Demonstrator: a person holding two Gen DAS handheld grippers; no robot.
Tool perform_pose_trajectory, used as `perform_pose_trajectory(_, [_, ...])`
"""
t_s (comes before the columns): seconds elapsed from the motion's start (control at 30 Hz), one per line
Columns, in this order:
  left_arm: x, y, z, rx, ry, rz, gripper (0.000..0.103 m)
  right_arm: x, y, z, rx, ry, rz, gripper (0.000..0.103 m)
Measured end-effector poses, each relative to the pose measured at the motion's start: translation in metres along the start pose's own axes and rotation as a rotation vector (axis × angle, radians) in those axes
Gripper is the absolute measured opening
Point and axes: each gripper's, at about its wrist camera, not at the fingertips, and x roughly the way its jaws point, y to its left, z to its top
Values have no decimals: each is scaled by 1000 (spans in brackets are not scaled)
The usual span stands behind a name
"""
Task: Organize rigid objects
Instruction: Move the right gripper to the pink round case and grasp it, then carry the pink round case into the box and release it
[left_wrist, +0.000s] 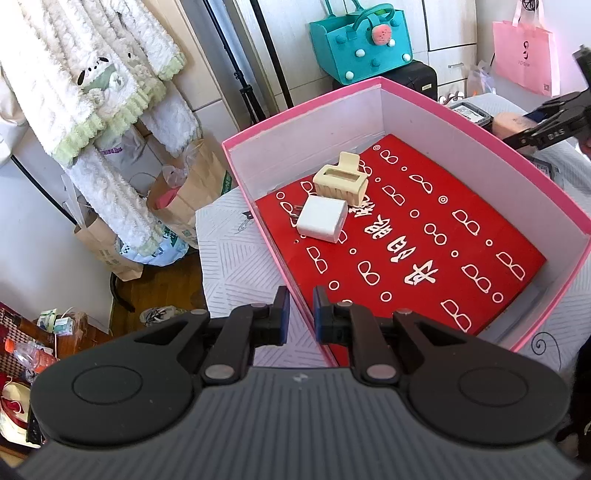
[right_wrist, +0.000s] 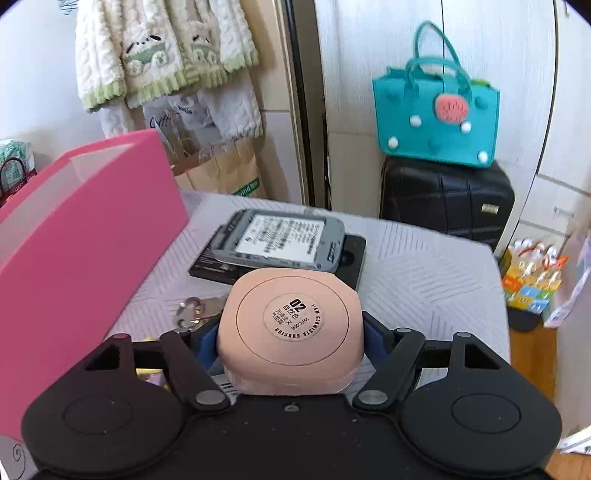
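- Compact (right_wrist: 290, 332), a peach-coloured case, sits clamped between the right tongs (right_wrist: 290, 345), label up, low over the tabletop (right_wrist: 424, 280); the pads press its two sides, likely to carry it level.
- Pink box (left_wrist: 517, 155) is at ten o'clock from the compact, its near wall just beside it, probably the place it goes.
- Left tongs (left_wrist: 301, 314) are closed on the box's near wall, I judge to steady it.
- Hair clip (left_wrist: 340, 182) and white charger (left_wrist: 322, 218) already lie inside, touching, toward eleven o'clock in the box.
- Grey device (right_wrist: 280, 236) on a black slab (right_wrist: 351, 258) waits at twelve o'clock beyond the compact.
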Motion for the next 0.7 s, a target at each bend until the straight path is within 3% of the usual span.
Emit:
perform_pose_trajectory(0.27, [0,-2,1,2,1,3,12,-54,29,13,-85,-63,34,78])
perform_pose_trajectory(0.43, [1,-2,1,3,2,4,12,-79,57,33,-120,-77,151,78])
perform_pose_trajectory(0.7, [1,-1,0,1,2,-7,12,-84,119,71,-228,-49,327,78])
